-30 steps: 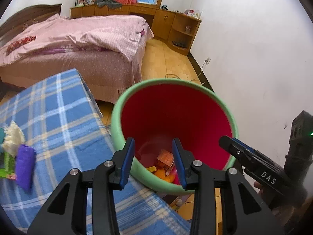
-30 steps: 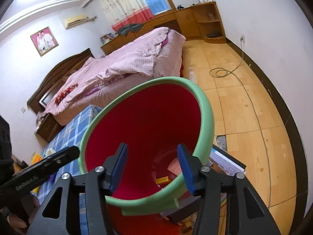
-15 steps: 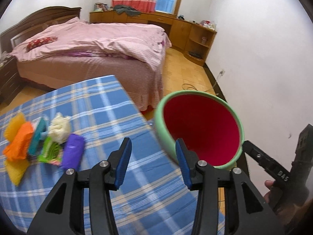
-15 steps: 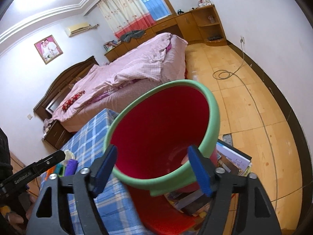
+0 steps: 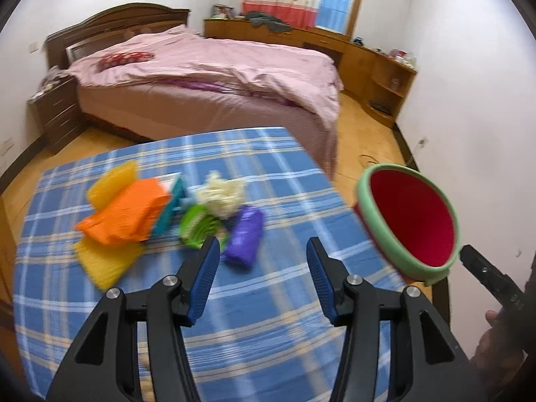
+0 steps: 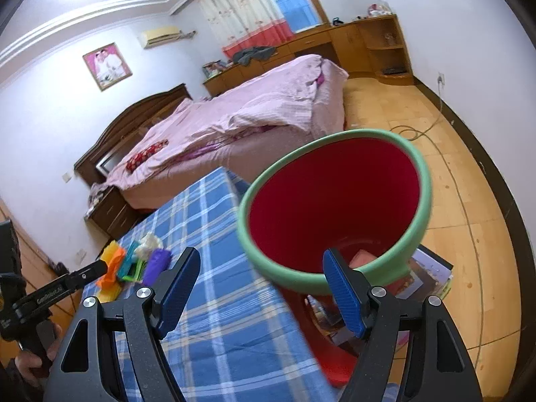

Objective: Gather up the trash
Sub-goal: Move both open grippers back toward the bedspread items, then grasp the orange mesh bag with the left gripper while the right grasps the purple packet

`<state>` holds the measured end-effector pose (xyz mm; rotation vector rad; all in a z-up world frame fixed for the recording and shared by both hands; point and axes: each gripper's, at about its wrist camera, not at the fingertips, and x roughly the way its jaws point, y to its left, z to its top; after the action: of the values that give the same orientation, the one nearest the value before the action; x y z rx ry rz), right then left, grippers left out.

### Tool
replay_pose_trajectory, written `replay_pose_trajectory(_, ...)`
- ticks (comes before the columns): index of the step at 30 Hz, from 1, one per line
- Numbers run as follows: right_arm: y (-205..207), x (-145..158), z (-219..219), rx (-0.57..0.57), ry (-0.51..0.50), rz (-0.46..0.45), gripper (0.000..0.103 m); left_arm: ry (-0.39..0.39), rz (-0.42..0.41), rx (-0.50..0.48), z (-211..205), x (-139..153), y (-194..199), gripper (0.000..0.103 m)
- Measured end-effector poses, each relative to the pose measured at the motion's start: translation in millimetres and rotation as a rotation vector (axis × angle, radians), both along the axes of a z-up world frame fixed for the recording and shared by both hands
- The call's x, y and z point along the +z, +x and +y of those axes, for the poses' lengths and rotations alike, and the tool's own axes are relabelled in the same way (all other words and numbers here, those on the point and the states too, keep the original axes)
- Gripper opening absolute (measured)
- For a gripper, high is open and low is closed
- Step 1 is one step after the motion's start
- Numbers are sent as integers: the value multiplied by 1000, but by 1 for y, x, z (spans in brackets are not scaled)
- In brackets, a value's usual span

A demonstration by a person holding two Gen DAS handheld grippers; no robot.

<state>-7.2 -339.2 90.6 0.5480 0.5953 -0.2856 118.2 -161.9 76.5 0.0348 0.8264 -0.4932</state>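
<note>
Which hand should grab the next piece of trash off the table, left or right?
Left. The left tool is open and faces the trash pile, nearest the purple wrapper. The right tool, also open, points at the red bin, with the pile off to its side.

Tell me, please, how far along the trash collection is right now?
Partly done: something pink already lies in the red bin. Nothing in hand: left claw and right claw are open and empty. Left: purple wrapper, white wad, orange bag and other pieces on the checked tablecloth.
</note>
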Motion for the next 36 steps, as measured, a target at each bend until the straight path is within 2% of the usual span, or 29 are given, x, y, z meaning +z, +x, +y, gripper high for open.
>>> replay_pose_trajectory(9,18,0,32,63,-28,21,77,48,26,125,61,-17,26,54)
replay_pose_trajectory(16,38,-5,52,104,-38,47,77,34,37,199,99,-29,46,57)
replay_pose_trajectory(19,48,-8,62,125,-40,55,77,15,37,195,105,-31,55,68)
replay_pose_trajectory(27,71,-19,78,168,-39,85,77,-33,61,178,97,-37,92,69)
replay_pose_trajectory(33,82,-26,81,177,-43,109,77,-1,123,168,80,-57,119,70)
replay_pose_trajectory(36,88,-28,82,181,-47,119,77,12,113,195,81,-65,123,70)
